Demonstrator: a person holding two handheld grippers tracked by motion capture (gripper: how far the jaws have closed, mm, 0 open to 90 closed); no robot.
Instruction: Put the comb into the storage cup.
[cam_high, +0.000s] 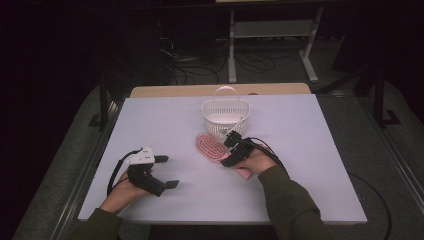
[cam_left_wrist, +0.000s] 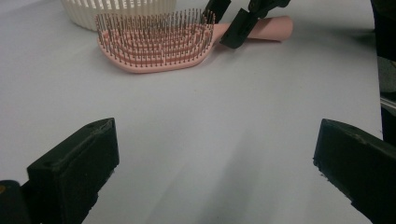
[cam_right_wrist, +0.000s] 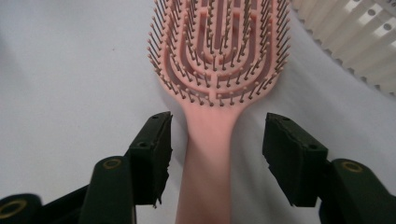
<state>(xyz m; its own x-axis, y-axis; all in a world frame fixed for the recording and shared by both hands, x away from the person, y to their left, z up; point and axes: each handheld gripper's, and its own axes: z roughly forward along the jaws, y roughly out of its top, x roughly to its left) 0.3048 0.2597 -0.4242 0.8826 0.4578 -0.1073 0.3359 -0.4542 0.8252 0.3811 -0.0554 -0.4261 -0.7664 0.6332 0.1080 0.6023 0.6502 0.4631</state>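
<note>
A pink hairbrush (cam_high: 210, 147) lies bristles up on the white table (cam_high: 310, 165), just in front of a white slatted basket (cam_high: 226, 117). My right gripper (cam_high: 230, 149) is at the brush's handle end. In the right gripper view its jaws (cam_right_wrist: 217, 149) stand either side of the handle (cam_right_wrist: 210, 140), with a gap showing on each side, so it is open around the handle. My left gripper (cam_high: 167, 171) rests at the table's front left, open and empty. In the left gripper view the hairbrush (cam_left_wrist: 154, 44) lies ahead, with the right gripper (cam_left_wrist: 226, 21) at its handle.
The basket (cam_right_wrist: 355, 37) with its upright handle stands at the table's middle back, close to the brush head. A wooden strip (cam_high: 165, 91) runs behind the table. Beyond it are dark floor, cables and a white frame (cam_high: 270, 30).
</note>
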